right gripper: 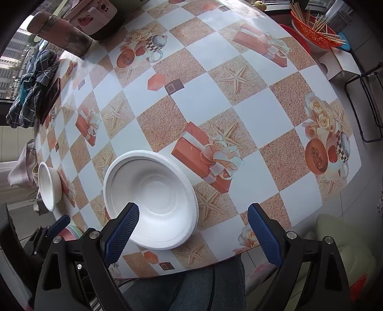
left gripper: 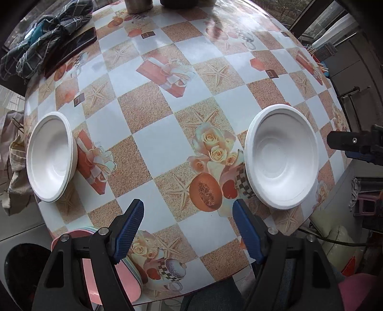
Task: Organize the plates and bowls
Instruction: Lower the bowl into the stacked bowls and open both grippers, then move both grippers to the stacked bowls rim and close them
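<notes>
A white bowl (left gripper: pixel 282 158) sits near the right front edge of the table; it also shows in the right wrist view (right gripper: pixel 153 198). A second white bowl (left gripper: pixel 51 155) sits at the left edge, small in the right wrist view (right gripper: pixel 49 186). A stack of pink and pastel plates (left gripper: pixel 130 275) lies under my left gripper's left finger, with its edge in the right wrist view (right gripper: pixel 70 230). My left gripper (left gripper: pixel 188 210) is open and empty above the table's front. My right gripper (right gripper: pixel 194 215) is open and empty, its left finger over the near bowl's rim.
The table (left gripper: pixel 191 119) wears a checkered printed cloth. A dark plaid cloth (left gripper: pixel 45 36) and a phone (left gripper: pixel 71 50) lie at the far left. An orange basket of sticks (right gripper: pixel 316 31) stands at the far right. Metal containers (left gripper: pixel 140 4) stand at the back.
</notes>
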